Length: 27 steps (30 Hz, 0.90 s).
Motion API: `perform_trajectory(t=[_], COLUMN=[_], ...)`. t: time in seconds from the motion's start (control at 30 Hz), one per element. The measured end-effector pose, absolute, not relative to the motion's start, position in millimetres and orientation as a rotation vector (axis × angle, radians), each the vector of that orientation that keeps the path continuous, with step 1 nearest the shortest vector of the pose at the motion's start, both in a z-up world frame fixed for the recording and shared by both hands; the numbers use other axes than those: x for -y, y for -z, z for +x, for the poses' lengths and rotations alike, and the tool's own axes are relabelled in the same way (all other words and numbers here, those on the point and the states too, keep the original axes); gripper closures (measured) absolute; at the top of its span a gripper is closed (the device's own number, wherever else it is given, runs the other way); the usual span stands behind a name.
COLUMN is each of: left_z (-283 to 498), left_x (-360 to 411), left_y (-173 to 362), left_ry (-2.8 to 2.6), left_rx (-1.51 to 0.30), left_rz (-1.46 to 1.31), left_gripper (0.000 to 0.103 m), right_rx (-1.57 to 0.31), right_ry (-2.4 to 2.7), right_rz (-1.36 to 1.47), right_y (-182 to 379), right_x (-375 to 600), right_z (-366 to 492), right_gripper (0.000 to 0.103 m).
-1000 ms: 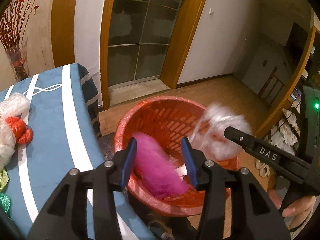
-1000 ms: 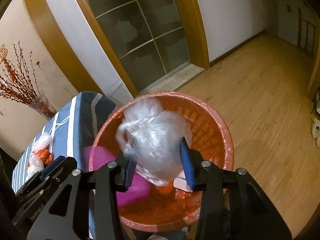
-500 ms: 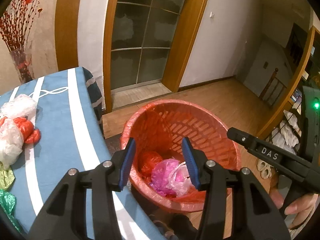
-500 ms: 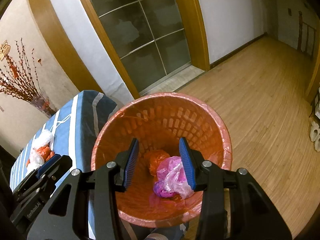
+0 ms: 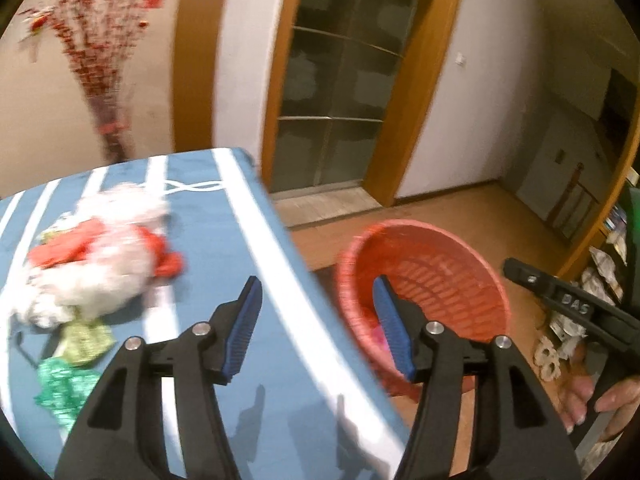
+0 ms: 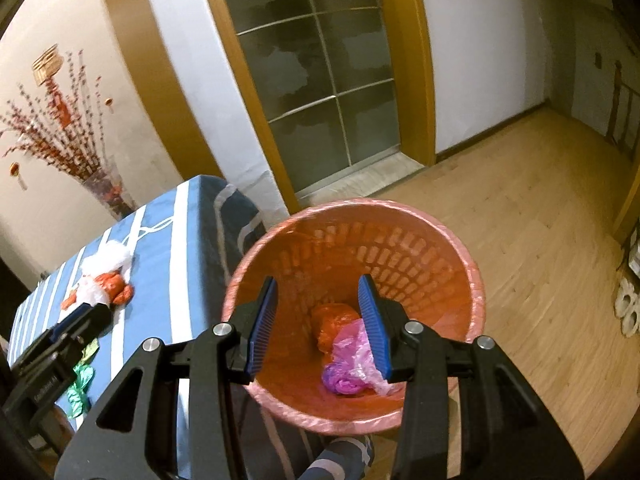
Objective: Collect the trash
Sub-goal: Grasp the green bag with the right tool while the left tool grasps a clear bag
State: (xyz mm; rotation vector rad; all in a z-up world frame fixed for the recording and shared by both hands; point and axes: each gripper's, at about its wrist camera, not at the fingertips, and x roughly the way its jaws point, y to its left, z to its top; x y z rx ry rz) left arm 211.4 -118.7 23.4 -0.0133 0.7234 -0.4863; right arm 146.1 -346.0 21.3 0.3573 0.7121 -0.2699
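Observation:
A red mesh trash basket (image 6: 440,280) lined with a pink bag stands on the floor beside the blue striped table (image 5: 240,240). A pink bag (image 6: 352,364) and an orange bag (image 6: 332,320) lie at its bottom. My right gripper (image 6: 318,320) hangs open over the basket with nothing between its blue pads. My left gripper (image 5: 316,324) hovers over the table's right edge, its jaws opening and empty. On the table lie white and red plastic bags (image 5: 100,256), a yellow-green wrapper (image 5: 84,338) and a green wrapper (image 5: 64,388). The basket (image 5: 424,280) is to the right of the left gripper.
A sliding glass door (image 6: 316,80) in a wooden frame is behind the basket. A vase of red branches (image 6: 100,188) stands by the wall past the table. Wooden floor (image 6: 540,240) spreads to the right. A hand (image 5: 600,400) holds the right gripper's handle. Slippers (image 6: 626,308) lie at the far right.
The pink bag and the clear bag left my grippers and dropped into the basket. My left gripper then swung left over the table and widened; the right gripper rose a little above the basket.

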Motion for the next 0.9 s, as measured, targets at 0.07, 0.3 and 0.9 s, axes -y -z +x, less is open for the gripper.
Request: perform_trajectory(t=[0.07,0.3,0.9], left_z=[213.0,221.5,213.0], left_x=[94.0,-1.6,-207.4], left_y=[-24.8,-19.4,7.7], left_ry=[0.442,0.244,-0.123], left_rx=[-0.717,-0.714,-0.742], left_rz=[-0.023,-0.040,-0.143], left_gripper=[0.043,0.040,0.036], right_rx=[-0.712,-0.720,-0.820], right_ry=[0.250,0.167,-0.286], right_rz=[0.343,0.273,0.080], right_y=[-23.4,-23.1,14.2], right_x=[334.5,278.8,64.7], right_z=[145.6,149.4,173.6], right_gripper=[0.061,0.061,0.061])
